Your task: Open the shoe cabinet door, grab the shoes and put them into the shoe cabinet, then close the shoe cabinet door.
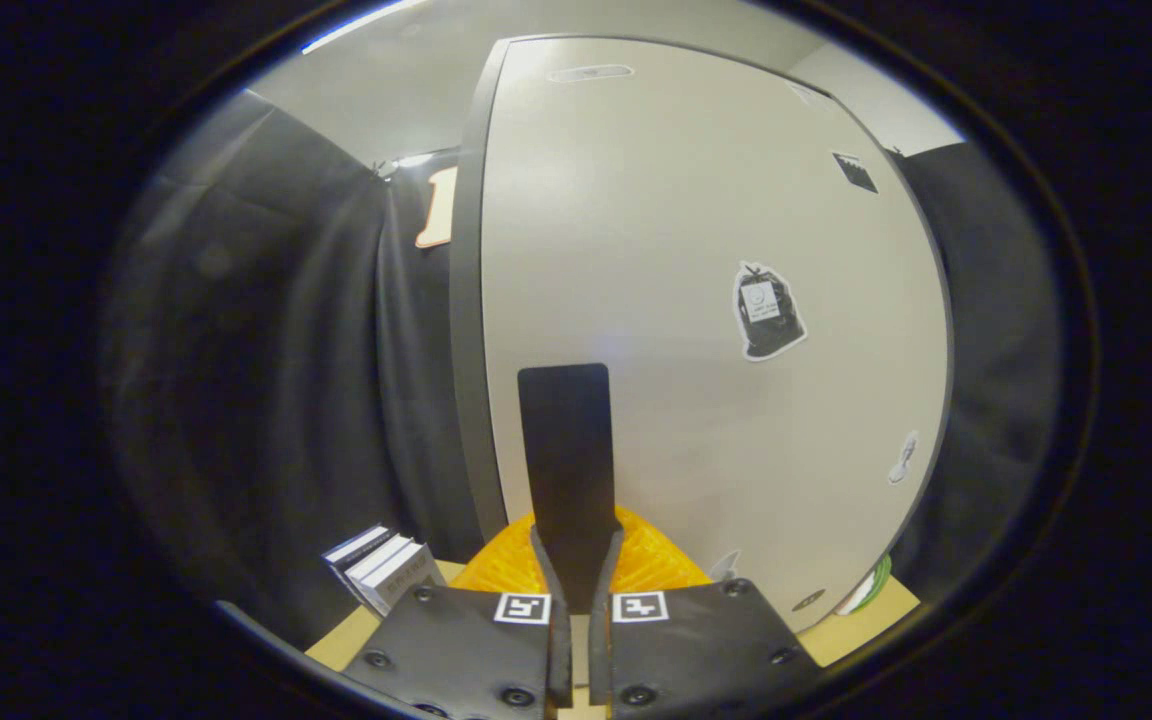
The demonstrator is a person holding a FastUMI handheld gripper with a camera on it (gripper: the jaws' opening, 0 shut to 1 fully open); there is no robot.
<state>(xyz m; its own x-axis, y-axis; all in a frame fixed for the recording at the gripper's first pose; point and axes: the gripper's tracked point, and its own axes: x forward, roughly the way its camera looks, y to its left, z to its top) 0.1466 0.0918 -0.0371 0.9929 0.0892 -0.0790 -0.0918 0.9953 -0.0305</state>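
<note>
Gripper (576, 585) clamped on a dark flat handle (568, 450), both fingers pressing it (orange ribbed thing (651, 560) just behind), before the pale door (696, 250).

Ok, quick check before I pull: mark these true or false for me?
1. The gripper is shut on the black tab in front of the door. True.
2. A shoe is held between the fingers. False: the tab is what stands between them.
3. The door has a sticker on it. True.
4. The door is black. False: it is pale, with a dark edge.
5. The books stand right of the orange thing. False: they stand to its left, beside the fingers.
</note>
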